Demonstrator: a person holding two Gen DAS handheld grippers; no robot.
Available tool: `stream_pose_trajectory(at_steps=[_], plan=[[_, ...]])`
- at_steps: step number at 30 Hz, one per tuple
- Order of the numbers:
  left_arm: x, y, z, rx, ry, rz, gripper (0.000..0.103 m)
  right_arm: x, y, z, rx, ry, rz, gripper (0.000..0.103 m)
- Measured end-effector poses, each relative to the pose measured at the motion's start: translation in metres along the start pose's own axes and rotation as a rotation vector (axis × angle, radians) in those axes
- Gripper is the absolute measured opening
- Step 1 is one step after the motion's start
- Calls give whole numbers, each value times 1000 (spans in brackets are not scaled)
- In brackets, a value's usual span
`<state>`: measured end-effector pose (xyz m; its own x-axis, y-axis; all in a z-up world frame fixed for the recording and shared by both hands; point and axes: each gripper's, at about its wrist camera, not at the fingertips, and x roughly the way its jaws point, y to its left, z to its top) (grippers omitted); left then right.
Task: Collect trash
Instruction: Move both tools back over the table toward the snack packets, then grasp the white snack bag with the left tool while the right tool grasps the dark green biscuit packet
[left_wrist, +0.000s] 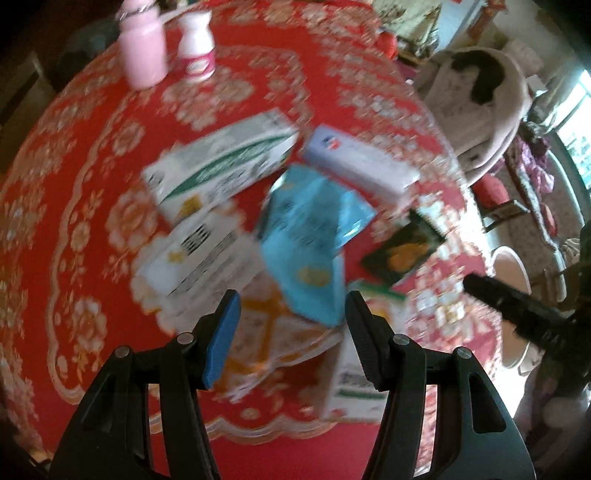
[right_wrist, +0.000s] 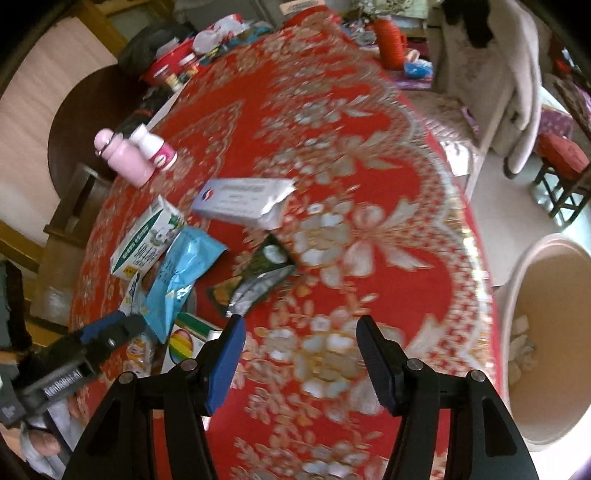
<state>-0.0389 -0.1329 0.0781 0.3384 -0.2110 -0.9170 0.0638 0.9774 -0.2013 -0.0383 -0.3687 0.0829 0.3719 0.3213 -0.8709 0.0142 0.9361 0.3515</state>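
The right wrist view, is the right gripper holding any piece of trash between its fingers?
No, the right gripper is open, with only the red tablecloth showing between its fingers, and the wrappers lie off to its left.

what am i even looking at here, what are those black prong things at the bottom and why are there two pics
There is no robot here: a person holds a hand tool with a two-fingered claw in each hand. Each picture comes from a camera on one tool, looking along its fingers. The first shows the left claw, the second the right claw. Both are open and hold nothing. On the red flowered tablecloth lies packaging: a blue wrapper, a green and white carton, a pale flat box, a dark packet. A pink bottle stands further back. A beige bin stands beside the table.
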Motion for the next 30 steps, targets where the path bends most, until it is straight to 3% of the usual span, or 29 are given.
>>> stream_pose_trajectory(at_steps=[10,15,18,23,30], plan=[[-3,60,-24,-83,32,54,57,41,28,19,23,40,21,65],[-23,77,-26,-134,1,-35,57,62,46,31,-75,47,-56,64],[-33,80,-25,-143,-19,-69,57,67,53,36,-142,37,-99,50],[-33,84,-20,-157,-31,-77,60,66,45,40,-116,52,-82,51],[-7,83,-16,-171,14,-92,61,65,48,33,-105,25,-65,57]])
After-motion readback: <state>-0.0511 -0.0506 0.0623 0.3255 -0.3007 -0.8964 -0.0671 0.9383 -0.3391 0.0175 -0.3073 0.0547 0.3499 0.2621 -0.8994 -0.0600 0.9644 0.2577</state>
